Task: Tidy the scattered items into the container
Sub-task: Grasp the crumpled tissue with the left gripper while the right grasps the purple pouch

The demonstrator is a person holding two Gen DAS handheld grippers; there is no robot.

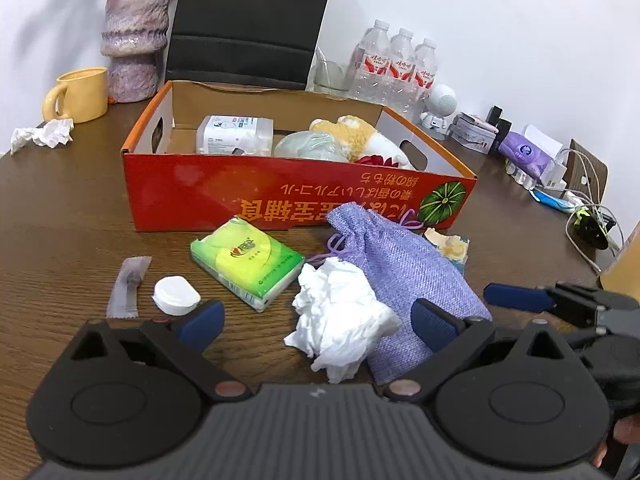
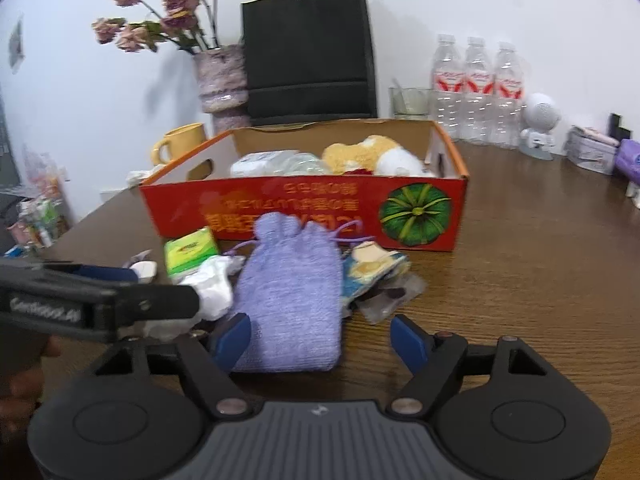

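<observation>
We see bright, even indoor light; the vase [image 2: 221,76] throws a soft shadow toward nine o'clock. The right wrist view is blurred; fisheye corners go black.

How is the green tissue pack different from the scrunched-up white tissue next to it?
The green tissue pack is a neat, flat block with straight edges; the white tissue is a crumpled, lumpy wad. The pack is bright green and yellow with print on it; the tissue is plain white. The pack lies clear on the table; the tissue rests partly on the purple pouch. Both lie on the table in front of the red box, not yet inside it.
</observation>
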